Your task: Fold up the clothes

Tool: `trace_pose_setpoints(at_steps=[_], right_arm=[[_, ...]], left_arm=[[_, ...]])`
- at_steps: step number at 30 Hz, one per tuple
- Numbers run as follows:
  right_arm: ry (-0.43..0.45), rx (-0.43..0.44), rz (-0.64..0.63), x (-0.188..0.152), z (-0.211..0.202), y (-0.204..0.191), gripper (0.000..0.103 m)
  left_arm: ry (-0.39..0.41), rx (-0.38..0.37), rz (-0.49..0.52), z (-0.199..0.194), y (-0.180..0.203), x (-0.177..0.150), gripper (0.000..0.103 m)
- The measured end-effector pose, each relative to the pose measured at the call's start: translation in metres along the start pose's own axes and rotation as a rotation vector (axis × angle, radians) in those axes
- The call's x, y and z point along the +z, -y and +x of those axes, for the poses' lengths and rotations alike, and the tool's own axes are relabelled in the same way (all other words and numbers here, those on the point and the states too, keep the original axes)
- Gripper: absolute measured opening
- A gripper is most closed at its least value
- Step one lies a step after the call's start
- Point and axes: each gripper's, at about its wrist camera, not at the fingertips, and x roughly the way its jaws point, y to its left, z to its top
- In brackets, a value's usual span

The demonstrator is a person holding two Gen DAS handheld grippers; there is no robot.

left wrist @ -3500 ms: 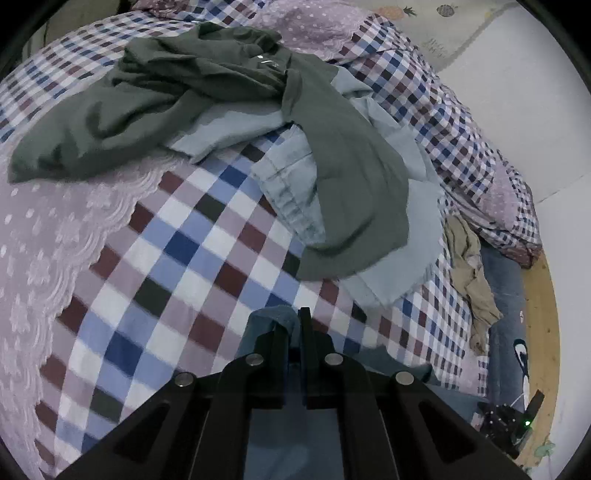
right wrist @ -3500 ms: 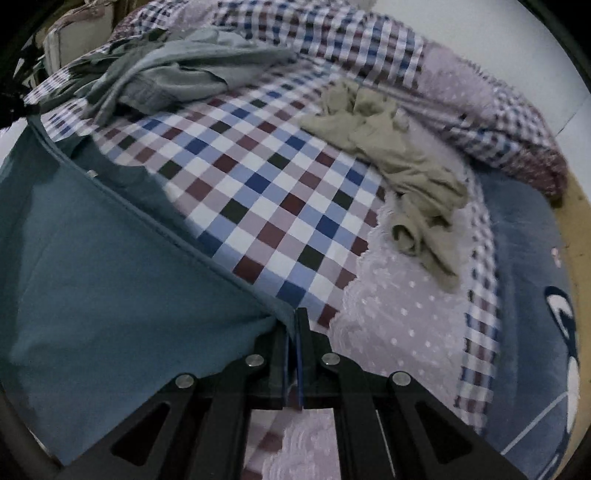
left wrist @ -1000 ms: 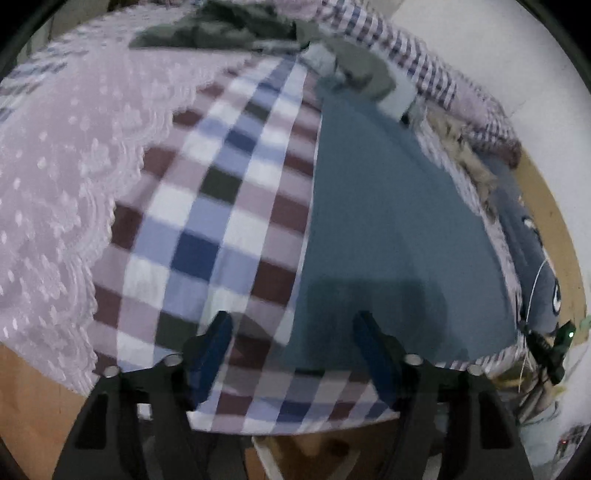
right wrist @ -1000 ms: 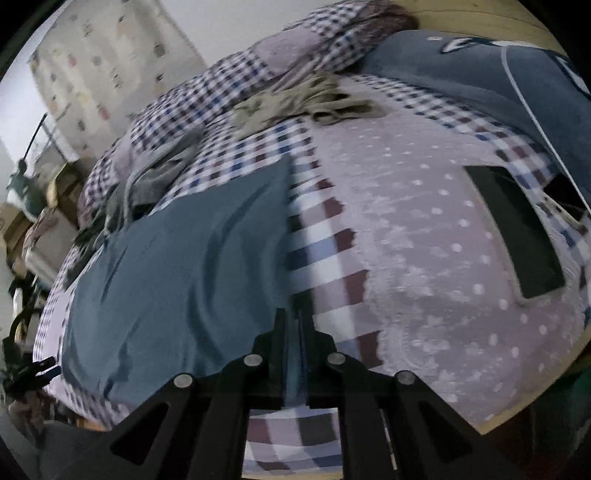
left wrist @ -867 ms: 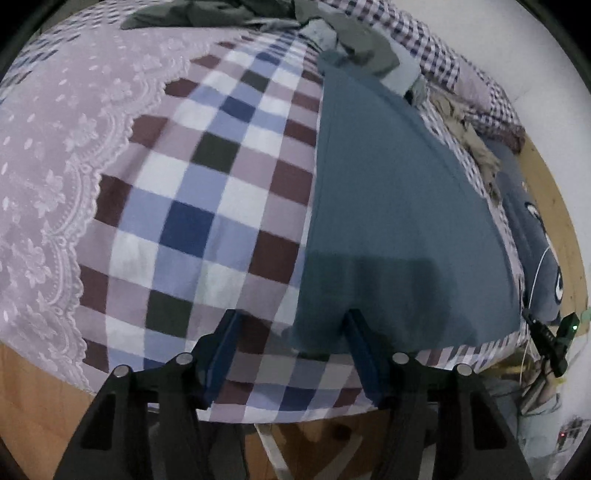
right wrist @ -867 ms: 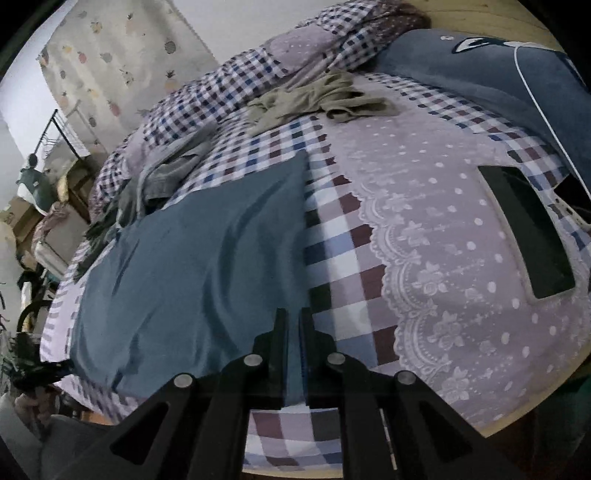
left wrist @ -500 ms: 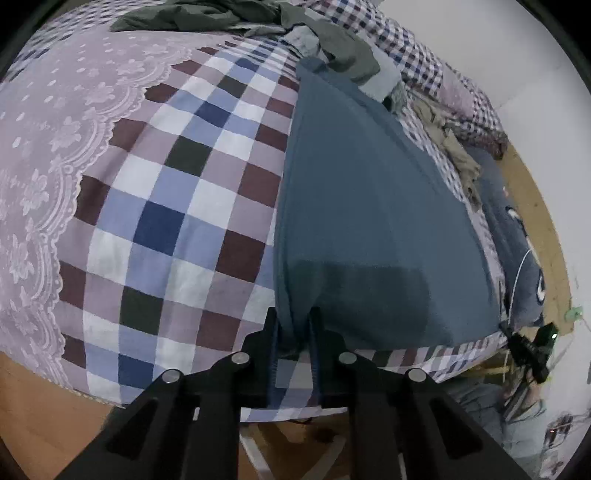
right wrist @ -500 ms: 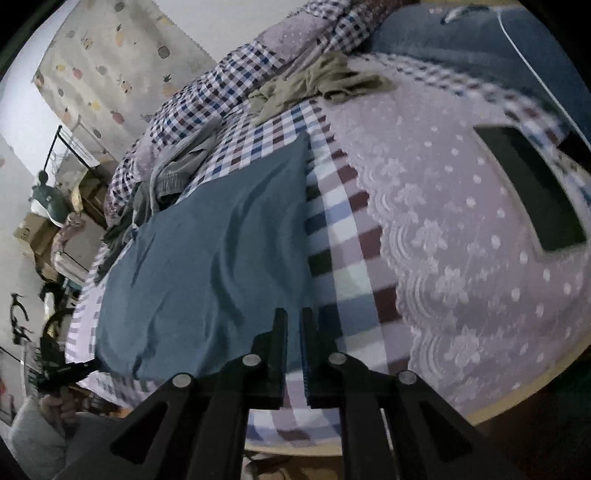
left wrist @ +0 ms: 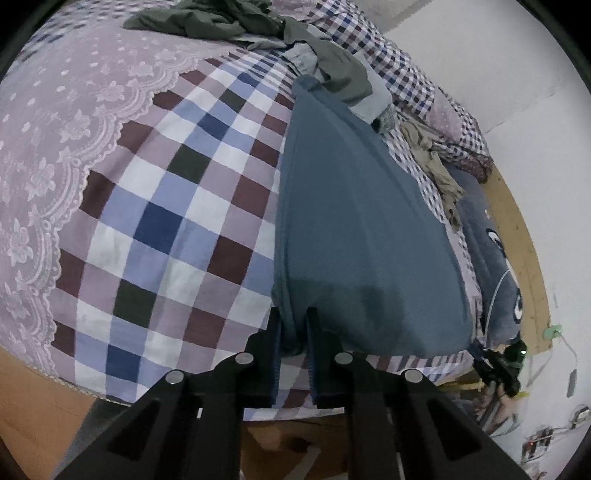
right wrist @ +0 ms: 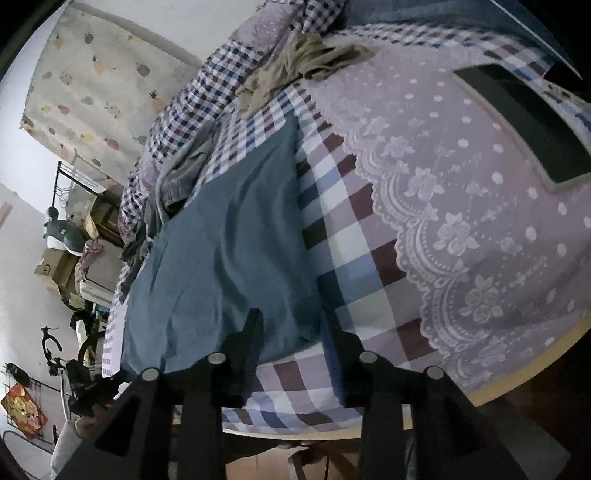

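Teal-blue cotton garment [left wrist: 362, 236] lies spread flat on the checked bedspread [left wrist: 166, 221] of the bed, seen from the left wrist view. Left tongs [left wrist: 293, 321] are clenched on its near corner at the bed's foot edge, fabric bunched between the pads. A dark green crumpled garment [left wrist: 221, 18] and a pale blue shirt [left wrist: 373, 99] are piled at the far end; a khaki crumpled garment [left wrist: 432, 162] lies to the right, beside the blue one.

Right wrist view: right tongs [right wrist: 291, 325] are opening, jaws standing either side of the other near corner of the teal-blue cotton garment [right wrist: 229, 251], pads not pressing it. A black flat rectangular device [right wrist: 524, 129] rests on the lilac lace-edged panel [right wrist: 461, 221], well apart from the garment.
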Motion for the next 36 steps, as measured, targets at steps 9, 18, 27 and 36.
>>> trace_pose_setpoints(at_steps=[9, 18, 27, 36], right_arm=[[0.129, -0.058, -0.056, 0.002, -0.030, -0.006, 0.000], [0.106, -0.167, -0.009, 0.003, -0.024, 0.010, 0.003], [0.179, -0.214, -0.079, 0.002, -0.032, -0.003, 0.004], [0.281, -0.253, -0.417, -0.022, -0.023, -0.087, 0.013]], left_arm=[[0.024, -0.044, -0.082, -0.010, -0.013, 0.006, 0.007], [0.030, -0.066, -0.262, -0.010, -0.036, 0.002, 0.078], [0.058, -0.121, -0.259, 0.000, -0.012, -0.013, 0.082], [0.174, -0.159, -0.385, 0.021, -0.019, -0.020, 0.072]])
